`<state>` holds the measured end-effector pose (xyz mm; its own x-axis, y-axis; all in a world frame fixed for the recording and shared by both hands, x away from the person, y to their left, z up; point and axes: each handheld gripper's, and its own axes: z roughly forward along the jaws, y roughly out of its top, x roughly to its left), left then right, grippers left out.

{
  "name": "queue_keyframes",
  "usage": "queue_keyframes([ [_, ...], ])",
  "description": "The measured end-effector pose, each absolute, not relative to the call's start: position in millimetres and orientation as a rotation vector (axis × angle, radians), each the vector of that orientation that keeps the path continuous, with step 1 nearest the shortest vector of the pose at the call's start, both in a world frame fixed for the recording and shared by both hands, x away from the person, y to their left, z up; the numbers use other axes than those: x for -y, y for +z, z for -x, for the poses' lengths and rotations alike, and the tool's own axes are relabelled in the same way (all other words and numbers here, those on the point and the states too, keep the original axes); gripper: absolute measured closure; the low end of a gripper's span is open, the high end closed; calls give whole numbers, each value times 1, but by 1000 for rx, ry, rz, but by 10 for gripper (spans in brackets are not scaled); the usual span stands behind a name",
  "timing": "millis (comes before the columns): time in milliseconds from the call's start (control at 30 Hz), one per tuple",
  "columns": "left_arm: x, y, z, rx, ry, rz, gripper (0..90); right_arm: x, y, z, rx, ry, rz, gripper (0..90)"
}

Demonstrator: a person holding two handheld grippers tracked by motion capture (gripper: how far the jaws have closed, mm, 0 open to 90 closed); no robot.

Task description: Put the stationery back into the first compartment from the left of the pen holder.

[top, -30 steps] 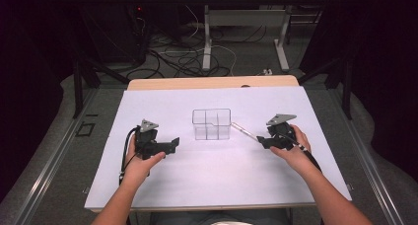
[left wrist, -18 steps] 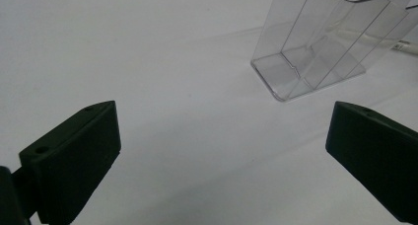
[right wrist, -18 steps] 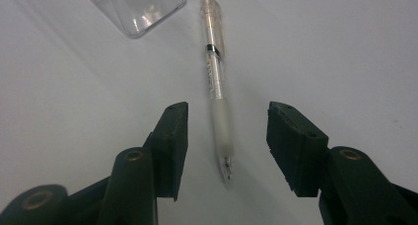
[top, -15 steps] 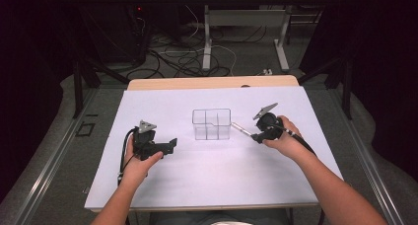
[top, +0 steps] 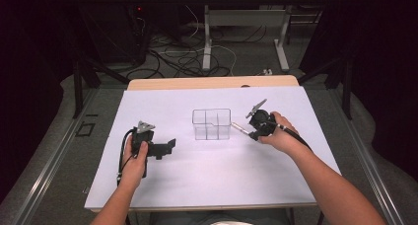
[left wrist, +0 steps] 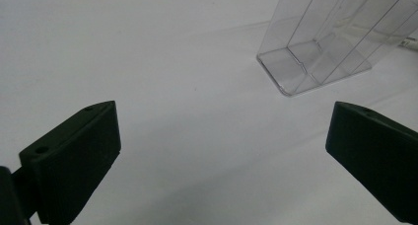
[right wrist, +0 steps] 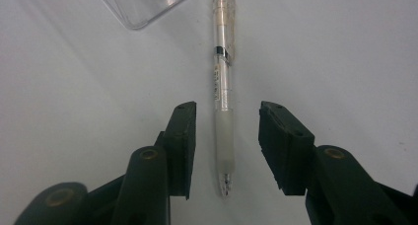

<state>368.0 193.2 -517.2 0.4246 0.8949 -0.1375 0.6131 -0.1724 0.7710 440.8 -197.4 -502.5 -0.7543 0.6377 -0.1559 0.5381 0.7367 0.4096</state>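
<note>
A clear pen (right wrist: pixel 222 101) with a white grip lies flat on the white table sheet, just right of a clear divided box (top: pixel 212 124). My right gripper (right wrist: pixel 226 136) reaches down over the pen's grip end. Its jaws have just been closing, and the pen lies between them with a gap on each side, so the pads do not press on it. In the high view the pen (top: pixel 240 128) pokes out toward the box from the right gripper (top: pixel 256 129). My left gripper (top: pixel 170 145) rests at the left of the sheet, open wide and pointed toward the box (left wrist: pixel 335 37).
The white sheet (top: pixel 212 185) covers most of the table, with a wooden edge (top: pixel 212 83) at the far side. Beyond the table are cables on the floor and the legs of another table.
The right hand has moved left toward the box and tipped its gripper down over the pen. The left hand has kept still.
</note>
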Motion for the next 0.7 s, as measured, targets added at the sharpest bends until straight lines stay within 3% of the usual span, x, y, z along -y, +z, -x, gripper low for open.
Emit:
queue_keyframes([
  [700,-192,-520,-368,-1273,448,-1914,3,198,-521,-450,-2723,415,-965,638],
])
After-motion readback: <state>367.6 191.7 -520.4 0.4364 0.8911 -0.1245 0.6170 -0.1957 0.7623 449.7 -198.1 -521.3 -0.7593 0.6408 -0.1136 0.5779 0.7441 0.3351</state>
